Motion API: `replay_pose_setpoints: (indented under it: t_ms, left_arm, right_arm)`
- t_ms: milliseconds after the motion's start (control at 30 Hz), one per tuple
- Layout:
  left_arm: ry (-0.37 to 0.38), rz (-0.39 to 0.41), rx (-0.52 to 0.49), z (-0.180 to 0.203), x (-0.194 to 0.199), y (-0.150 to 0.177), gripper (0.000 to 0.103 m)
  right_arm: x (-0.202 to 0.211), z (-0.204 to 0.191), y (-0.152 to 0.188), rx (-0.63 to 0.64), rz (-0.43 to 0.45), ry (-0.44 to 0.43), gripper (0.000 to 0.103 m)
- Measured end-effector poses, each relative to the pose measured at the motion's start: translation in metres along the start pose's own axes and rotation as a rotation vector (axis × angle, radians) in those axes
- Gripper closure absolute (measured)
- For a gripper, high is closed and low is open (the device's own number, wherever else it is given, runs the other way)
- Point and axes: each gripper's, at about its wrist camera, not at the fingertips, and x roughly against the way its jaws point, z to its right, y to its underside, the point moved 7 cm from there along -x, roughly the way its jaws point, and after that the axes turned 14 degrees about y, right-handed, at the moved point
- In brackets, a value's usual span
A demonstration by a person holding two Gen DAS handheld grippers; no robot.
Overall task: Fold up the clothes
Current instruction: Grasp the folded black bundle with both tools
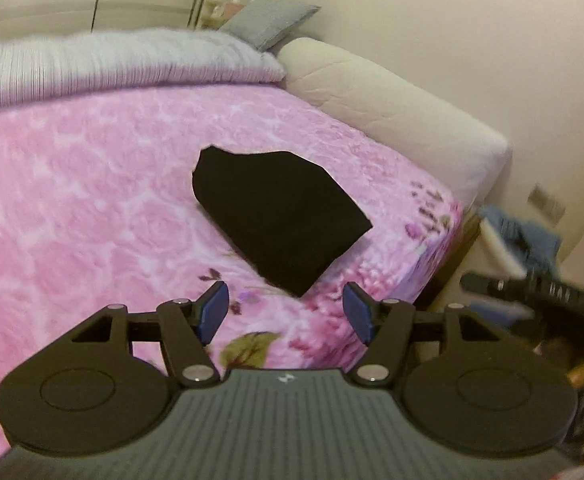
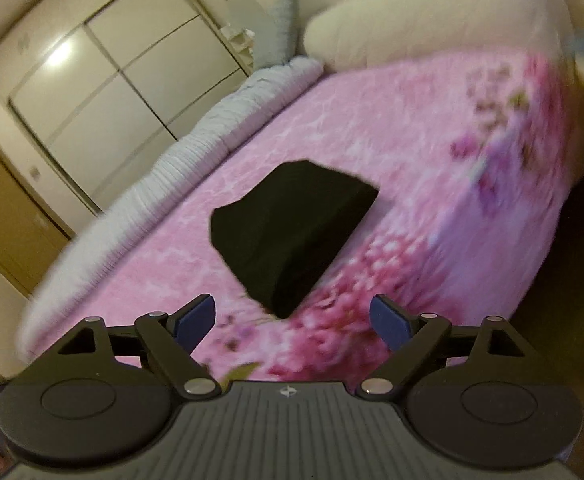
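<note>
I see the black garment (image 1: 276,216) lying on the pink bed (image 1: 92,200) as a compact, layered bundle with straight edges, near the bed's front corner. It already lies folded, as the task wants; I cannot tell whether more folds are meant for it. My left gripper (image 1: 286,310) hangs above the bed just short of the bundle's near corner, jaws wide and holding nothing. My right gripper (image 2: 292,318) is likewise raised before the garment (image 2: 292,236), jaws wide and empty.

If this bundle needs tidying, I judge it best to pinch at a corner through all layers, since the thick side looks likely to slump if lifted by one layer. The soft bed gives little support for pressing a crease, so I would go slow and flat.

As for containers: beside the bed, a pale box-like thing (image 1: 503,248) holds blue cloth (image 1: 531,236); it is blurred, so I cannot say more.
</note>
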Motion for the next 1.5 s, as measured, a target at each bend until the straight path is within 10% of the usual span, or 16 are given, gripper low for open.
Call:
replay_pose_setpoints:
  t_ms: [400, 1100, 1300, 1500]
  left_arm:
    - [0.148, 0.038, 0.395, -0.085, -0.096, -0.037, 0.044]
    - [0.336, 0.088, 0.681, -0.196, -0.252, -0.065, 0.051]
    - [0.299, 0.036, 0.690, -0.202, -0.265, -0.073, 0.075]
    - [0.297, 0.015, 0.722, -0.190, -0.244, -0.094, 0.082]
  right_arm:
    - [-0.124, 0.042, -0.027, -0.349, -0.168, -0.150, 0.022]
    - [-0.274, 0.017, -0.077, -0.232, -0.160, -0.059, 0.021]
    - [-0.300, 0.013, -0.080, -0.242, -0.173, -0.071, 0.064]
    - [-0.282, -0.004, -0.096, -0.231, -0.245, -0.065, 0.076]
